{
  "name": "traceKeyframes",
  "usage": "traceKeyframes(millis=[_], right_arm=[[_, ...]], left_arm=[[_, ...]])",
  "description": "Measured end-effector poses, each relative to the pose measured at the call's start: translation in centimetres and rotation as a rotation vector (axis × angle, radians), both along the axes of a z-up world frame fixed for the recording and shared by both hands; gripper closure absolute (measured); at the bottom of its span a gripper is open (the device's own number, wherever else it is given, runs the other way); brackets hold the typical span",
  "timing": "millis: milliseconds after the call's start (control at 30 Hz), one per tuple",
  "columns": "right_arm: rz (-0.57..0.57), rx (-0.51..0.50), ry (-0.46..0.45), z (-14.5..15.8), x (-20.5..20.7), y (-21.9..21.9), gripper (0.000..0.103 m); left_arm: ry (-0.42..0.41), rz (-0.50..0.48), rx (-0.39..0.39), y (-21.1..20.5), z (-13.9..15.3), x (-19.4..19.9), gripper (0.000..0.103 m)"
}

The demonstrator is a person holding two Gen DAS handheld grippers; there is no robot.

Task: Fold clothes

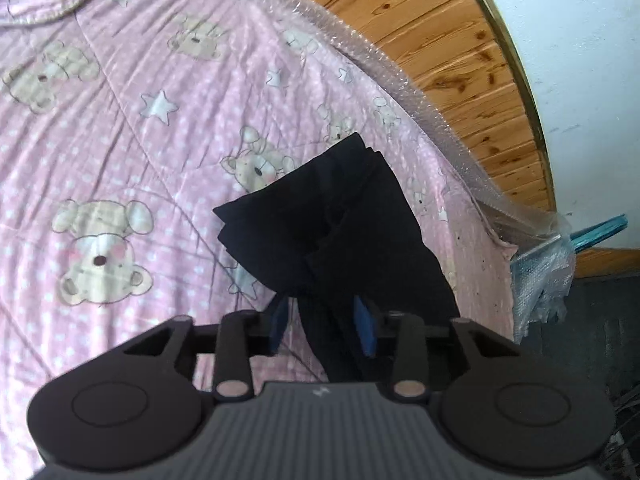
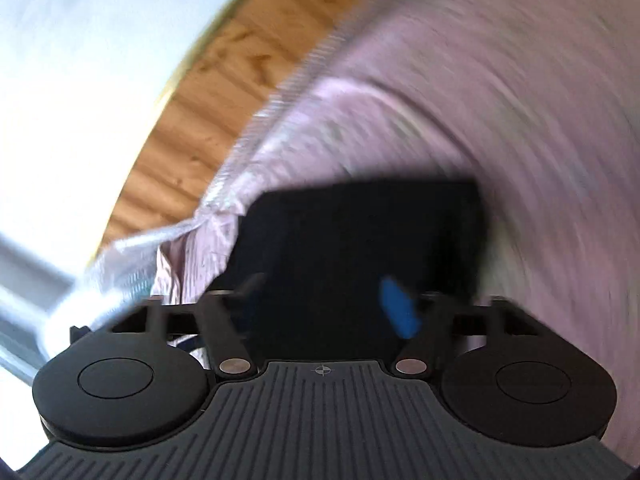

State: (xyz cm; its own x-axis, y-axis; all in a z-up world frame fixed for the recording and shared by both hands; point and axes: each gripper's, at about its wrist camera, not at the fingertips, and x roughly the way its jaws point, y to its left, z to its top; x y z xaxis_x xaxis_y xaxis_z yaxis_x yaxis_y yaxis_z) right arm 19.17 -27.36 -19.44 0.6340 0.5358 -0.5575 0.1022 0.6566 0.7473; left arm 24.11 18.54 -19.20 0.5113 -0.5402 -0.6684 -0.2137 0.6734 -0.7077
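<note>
Left gripper (image 1: 322,322): blue pads parted, dark navy folded cloth garment (image 1: 340,220) running up between them, contact with pads not evident; apparently released. Garment ahead of claw, lying on pink bear-print quilted bedspread (image 1: 120,140), close to the bed edge at right.

Right gripper (image 2: 326,306): pads spread wide, same garment (image 2: 360,232) directly ahead and between them; view badly blurred.

Risk: fabric snagging on a retreating pad, undoing the fold or dragging it over the bed edge.

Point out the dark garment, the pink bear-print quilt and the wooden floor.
dark garment (image 1: 344,216): left wrist view, middle of the folded cloth.
pink bear-print quilt (image 1: 132,148): left wrist view, bare patch.
wooden floor (image 1: 452,48): left wrist view, planks beside the bed.
</note>
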Motion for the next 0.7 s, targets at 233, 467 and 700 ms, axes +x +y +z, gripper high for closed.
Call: traceKeyframes(millis=[233, 467, 700], right_arm=[[-0.194, 0.286, 0.173, -5.9, -7.1, -0.6, 0.028], [-0.237, 0.434, 0.256, -8.8, -9.2, 2.7, 0.02], [-0.263, 0.346, 0.141, -7.7, -4.9, 4.1, 0.02]], left_arm=[[0.032, 0.009, -0.044, -0.3, -1.5, 0.0, 0.047], [0.031, 0.056, -0.088, -0.2, -2.9, 0.0, 0.041], [-0.006, 0.059, -0.065, -0.5, -2.8, 2.0, 0.041]])
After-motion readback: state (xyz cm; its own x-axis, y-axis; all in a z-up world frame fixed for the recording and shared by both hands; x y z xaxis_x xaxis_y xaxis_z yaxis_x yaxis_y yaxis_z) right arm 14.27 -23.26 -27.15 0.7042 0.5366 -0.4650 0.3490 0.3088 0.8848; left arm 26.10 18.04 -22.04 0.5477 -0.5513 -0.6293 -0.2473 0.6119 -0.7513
